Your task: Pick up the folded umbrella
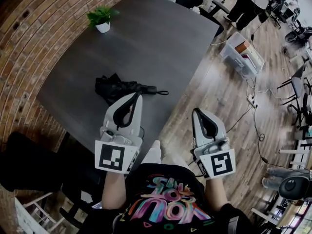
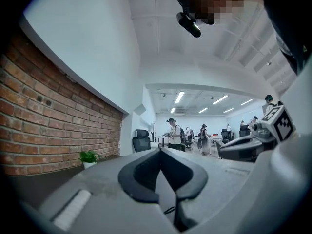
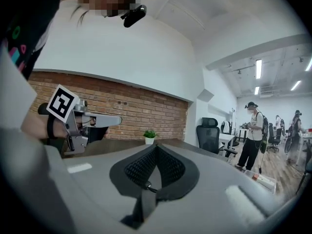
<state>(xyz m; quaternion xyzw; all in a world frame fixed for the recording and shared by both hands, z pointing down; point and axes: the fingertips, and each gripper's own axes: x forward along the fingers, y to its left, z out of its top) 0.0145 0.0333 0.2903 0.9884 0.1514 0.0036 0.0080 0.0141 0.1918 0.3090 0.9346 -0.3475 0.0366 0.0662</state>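
Folded umbrella [image 1: 119,87], one and black, lies near the front edge of the single dark table [image 1: 161,38], handle toward the wooden floor side. It sits just beyond the tips of the left gripper [image 1: 136,96] and farther from the right gripper [image 1: 196,112], which hangs off the table's edge. Both grippers have their jaws pressed together on nothing, and one small white pot [image 1: 103,28] at the table's far side holds a green plant.
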